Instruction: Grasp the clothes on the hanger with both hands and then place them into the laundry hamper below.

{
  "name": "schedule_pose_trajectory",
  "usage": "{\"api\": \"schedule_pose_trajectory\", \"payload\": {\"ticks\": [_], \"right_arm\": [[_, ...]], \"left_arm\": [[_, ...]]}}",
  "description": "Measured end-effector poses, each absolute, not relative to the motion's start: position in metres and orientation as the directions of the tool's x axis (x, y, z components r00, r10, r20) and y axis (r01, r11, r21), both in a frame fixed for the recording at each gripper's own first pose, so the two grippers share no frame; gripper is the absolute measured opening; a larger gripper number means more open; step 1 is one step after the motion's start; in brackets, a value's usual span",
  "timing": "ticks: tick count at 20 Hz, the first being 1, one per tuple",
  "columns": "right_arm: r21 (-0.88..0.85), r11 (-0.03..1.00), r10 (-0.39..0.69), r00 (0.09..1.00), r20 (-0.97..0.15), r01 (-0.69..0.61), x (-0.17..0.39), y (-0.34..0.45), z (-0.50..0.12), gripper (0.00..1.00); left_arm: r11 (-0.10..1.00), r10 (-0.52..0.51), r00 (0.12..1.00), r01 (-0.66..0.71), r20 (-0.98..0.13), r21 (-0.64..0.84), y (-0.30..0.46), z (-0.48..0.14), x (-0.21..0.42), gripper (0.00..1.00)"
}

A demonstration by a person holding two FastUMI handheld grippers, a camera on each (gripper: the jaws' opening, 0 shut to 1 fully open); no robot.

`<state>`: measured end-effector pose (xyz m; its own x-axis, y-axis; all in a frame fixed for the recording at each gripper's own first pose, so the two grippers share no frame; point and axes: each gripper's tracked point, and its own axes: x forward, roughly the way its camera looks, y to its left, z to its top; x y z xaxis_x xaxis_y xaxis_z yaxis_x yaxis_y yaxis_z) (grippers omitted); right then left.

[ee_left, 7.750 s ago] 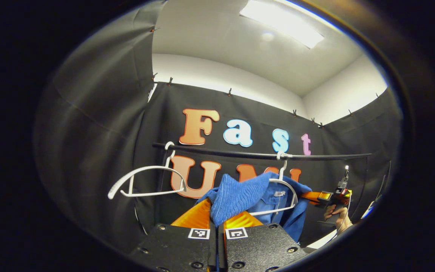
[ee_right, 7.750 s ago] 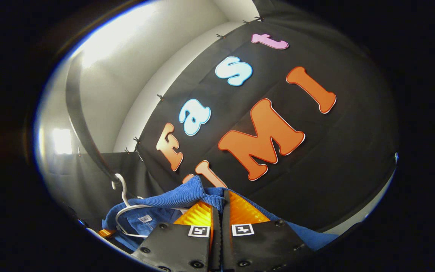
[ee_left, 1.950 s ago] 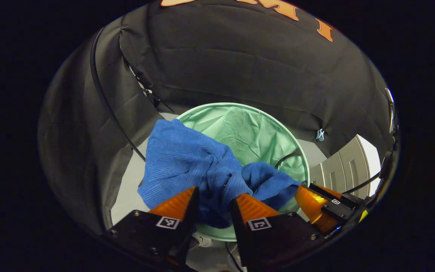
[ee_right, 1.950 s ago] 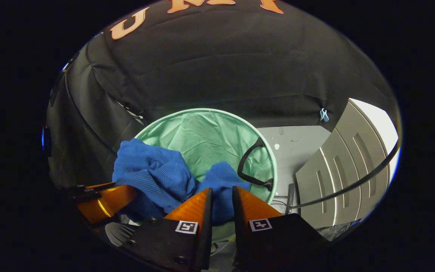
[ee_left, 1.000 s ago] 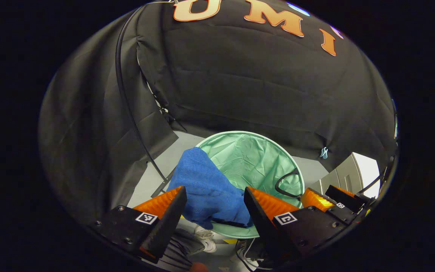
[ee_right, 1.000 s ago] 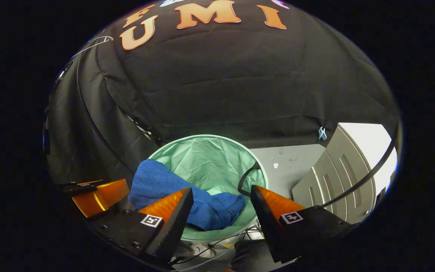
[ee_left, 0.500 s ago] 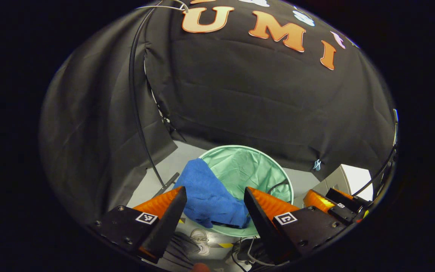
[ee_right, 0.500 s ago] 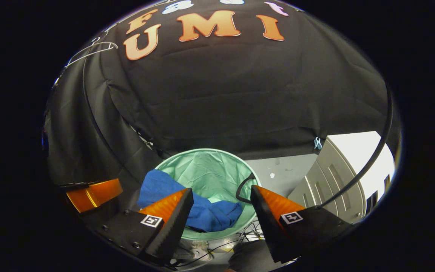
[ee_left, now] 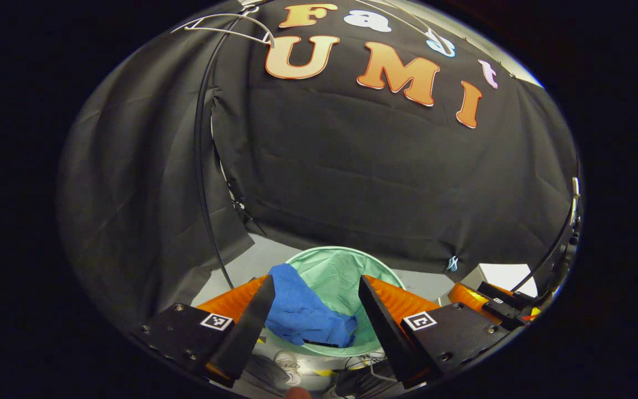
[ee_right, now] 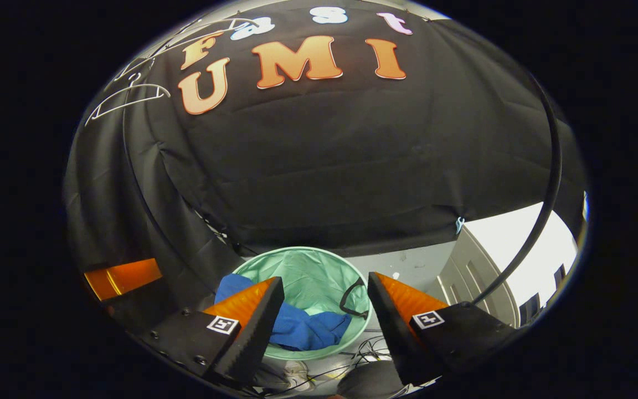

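Both grippers have risen, fingers spread, leaving the crumpled blue garment (ee_left: 302, 313) draped over the hamper (ee_left: 346, 271) rim.

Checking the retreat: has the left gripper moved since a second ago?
Yes. The left gripper has risen away from the hamper, which looks smaller and lower in its view; more wall shows above.

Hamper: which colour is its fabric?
Hamper: light mint green, best seen in the right gripper view.
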<state>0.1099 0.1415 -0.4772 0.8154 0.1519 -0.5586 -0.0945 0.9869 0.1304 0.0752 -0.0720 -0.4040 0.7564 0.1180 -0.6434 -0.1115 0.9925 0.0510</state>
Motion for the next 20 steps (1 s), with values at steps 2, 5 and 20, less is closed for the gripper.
{"api": "schedule_pose_trajectory", "payload": {"ticks": [2, 5, 20], "right_arm": [[0.122, 0.989, 0.14, 0.833, -0.535, -0.087, 0.117, 0.133, -0.465, 0.99], [0.105, 0.99, 0.133, 0.85, -0.509, -0.092, 0.128, 0.123, -0.445, 0.98], [0.087, 0.983, 0.174, 0.962, -0.209, -0.159, 0.152, 0.1, -0.238, 0.98]], "left_arm": [[0.992, 0.122, 0.777, -0.106, -0.618, 0.063, -0.07, -0.387, 0.079, 0.97], [0.993, 0.118, 0.791, -0.108, -0.601, 0.052, -0.071, -0.374, 0.084, 0.96], [0.993, 0.095, 0.974, -0.078, -0.206, 0.086, -0.086, -0.148, 0.132, 0.94]]}}
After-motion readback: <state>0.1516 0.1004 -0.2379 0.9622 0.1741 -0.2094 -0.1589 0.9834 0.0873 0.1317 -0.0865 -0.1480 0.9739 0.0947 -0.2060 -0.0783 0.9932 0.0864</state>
